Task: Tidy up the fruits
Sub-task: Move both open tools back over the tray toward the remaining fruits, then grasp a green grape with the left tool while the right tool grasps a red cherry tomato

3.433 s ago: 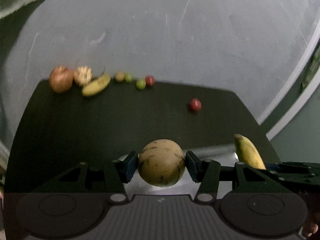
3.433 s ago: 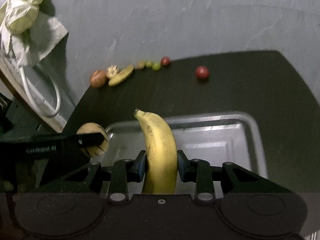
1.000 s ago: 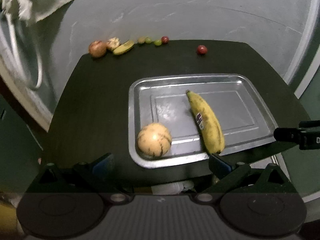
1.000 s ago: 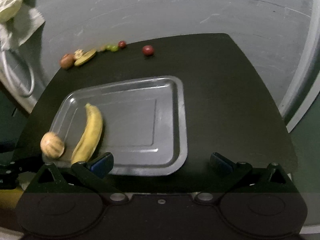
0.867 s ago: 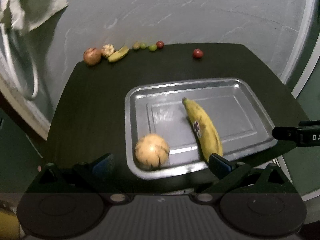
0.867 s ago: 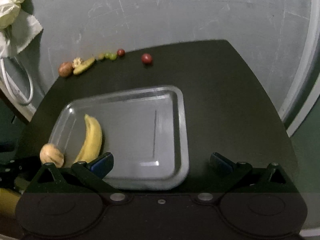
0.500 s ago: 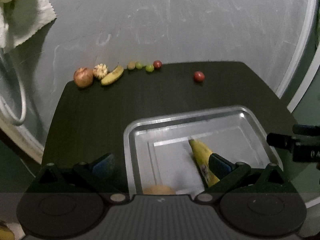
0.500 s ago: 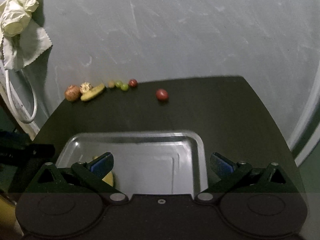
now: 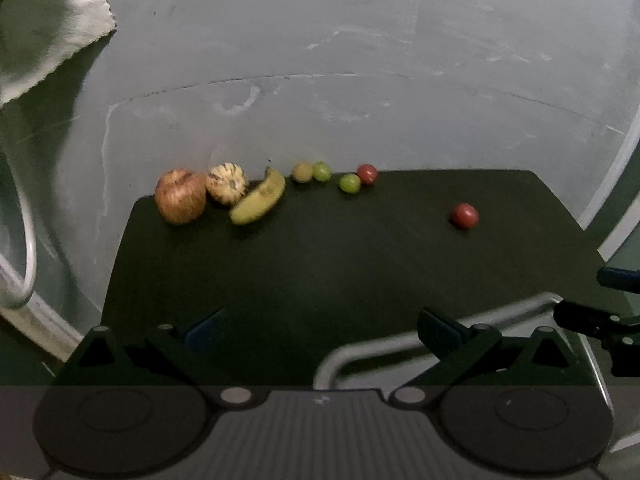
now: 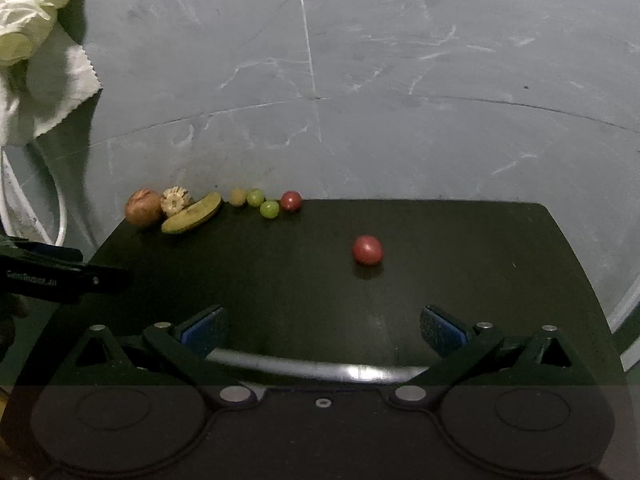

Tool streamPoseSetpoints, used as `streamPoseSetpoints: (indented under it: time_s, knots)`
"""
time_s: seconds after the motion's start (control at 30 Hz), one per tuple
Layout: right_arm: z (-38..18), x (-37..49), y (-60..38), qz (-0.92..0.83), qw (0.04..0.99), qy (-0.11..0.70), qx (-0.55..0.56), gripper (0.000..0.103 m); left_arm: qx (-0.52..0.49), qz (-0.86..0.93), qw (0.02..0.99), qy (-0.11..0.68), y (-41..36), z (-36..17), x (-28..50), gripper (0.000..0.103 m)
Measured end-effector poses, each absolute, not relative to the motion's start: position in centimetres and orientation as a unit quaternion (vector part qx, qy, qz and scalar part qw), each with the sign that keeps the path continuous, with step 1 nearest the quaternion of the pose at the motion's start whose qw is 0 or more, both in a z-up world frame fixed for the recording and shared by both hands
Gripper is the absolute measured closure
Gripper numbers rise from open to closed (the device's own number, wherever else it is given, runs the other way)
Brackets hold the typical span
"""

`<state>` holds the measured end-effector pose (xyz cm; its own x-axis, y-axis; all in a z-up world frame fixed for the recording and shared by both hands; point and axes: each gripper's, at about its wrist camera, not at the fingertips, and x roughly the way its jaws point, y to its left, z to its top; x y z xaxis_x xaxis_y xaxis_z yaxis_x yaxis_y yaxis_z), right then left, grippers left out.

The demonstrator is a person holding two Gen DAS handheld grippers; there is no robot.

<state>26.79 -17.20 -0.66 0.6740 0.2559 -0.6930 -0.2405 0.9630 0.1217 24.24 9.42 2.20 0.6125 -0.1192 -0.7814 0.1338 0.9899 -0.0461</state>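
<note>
Fruits line the far edge of the black table (image 9: 320, 264): an apple (image 9: 180, 197), a striped round fruit (image 9: 226, 183), a small banana (image 9: 259, 202), small green and red fruits (image 9: 349, 182). A lone red fruit (image 10: 367, 250) lies nearer, also in the left wrist view (image 9: 465, 215). The metal tray's rim (image 9: 360, 354) shows just below both grippers; its contents are hidden. My left gripper (image 9: 320, 330) is open and empty. My right gripper (image 10: 323, 330) is open and empty, facing the lone red fruit.
A grey wall (image 10: 360, 80) stands behind the table. A white cloth (image 10: 36, 64) and a white hose (image 10: 60, 216) hang at the left. The other gripper shows at each view's side (image 10: 60, 276).
Both grippers, open after leaving the banana and the round fruit in the tray, have moved forward over it. The tray has slid out of view to its rim; the far fruits are closer.
</note>
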Motion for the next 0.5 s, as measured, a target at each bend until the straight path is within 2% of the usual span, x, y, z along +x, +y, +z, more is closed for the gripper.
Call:
streamPoseSetpoints:
  time_s: [0.5]
  knots:
    - [-5.1, 35.3, -16.3, 0.128, 0.909, 0.393, -0.057, 0.003, 0.010, -0.135, 0.905, 0.404, 6.9, -1.1, 35.8, 0.000]
